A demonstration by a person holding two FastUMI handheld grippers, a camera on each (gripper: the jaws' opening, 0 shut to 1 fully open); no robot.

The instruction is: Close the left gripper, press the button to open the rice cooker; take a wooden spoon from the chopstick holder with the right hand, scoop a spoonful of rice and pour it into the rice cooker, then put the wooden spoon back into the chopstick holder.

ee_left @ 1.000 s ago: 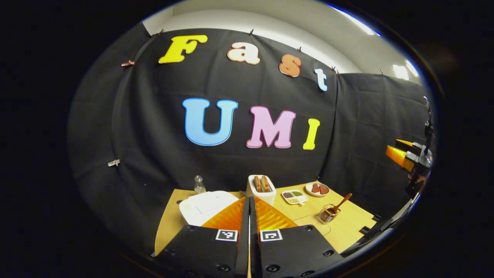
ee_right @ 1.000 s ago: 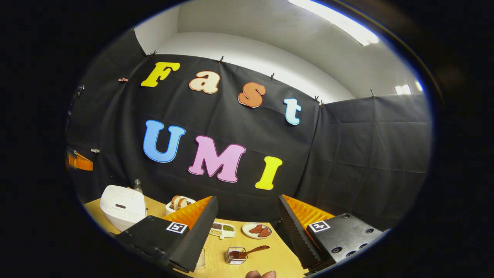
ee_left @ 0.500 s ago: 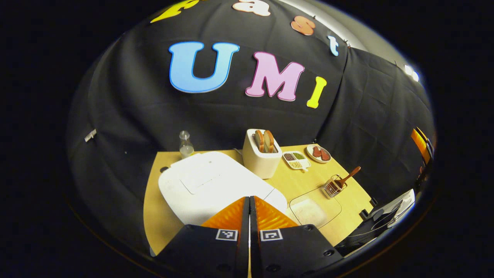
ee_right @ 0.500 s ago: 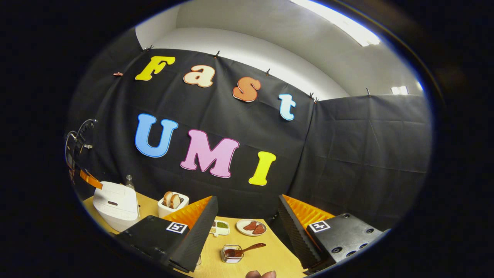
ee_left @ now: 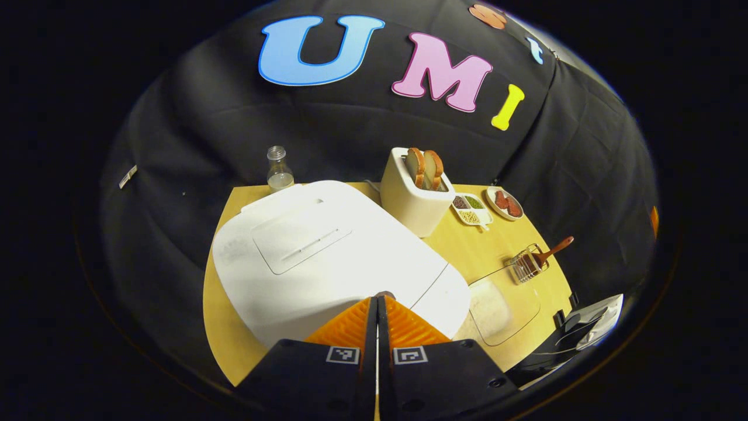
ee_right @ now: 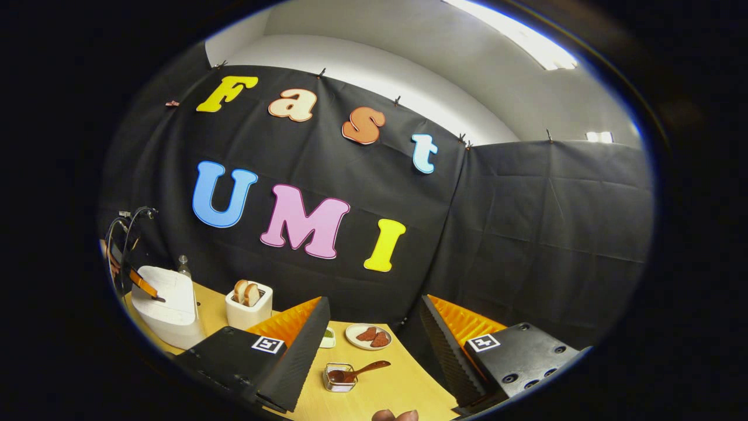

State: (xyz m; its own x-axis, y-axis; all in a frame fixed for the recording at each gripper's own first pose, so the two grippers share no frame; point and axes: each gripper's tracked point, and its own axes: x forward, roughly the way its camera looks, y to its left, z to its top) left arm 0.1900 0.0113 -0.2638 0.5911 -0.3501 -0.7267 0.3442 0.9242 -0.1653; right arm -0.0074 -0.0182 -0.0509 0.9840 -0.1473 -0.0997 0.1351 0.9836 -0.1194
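Observation:
The white rice cooker [ee_left: 327,251] stands with its lid down, low and near in the left gripper view. My left gripper [ee_left: 378,299] is shut, its tips at the small dark button [ee_left: 384,293] on the cooker's front edge; touch cannot be told. The wire chopstick holder [ee_left: 527,264] keeps the wooden spoon [ee_left: 555,248] at the right. In the right gripper view my right gripper [ee_right: 374,301] hangs open and empty above the table, with the holder [ee_right: 338,376] and spoon [ee_right: 367,369] below it. The cooker [ee_right: 166,304] lies far left there, the left gripper [ee_right: 142,282] over it.
A glass tray of rice [ee_left: 502,301] lies between cooker and holder. Behind stand a toaster [ee_left: 415,193] with bread, a small bottle [ee_left: 279,169], a divided dish [ee_left: 472,209] and a plate [ee_left: 505,203]. The wooden table [ee_left: 231,327] ends close to the cooker's left.
My left gripper has tilted down and come in to the cooker's front edge, staying shut. The right gripper stays open and drifted slightly right.

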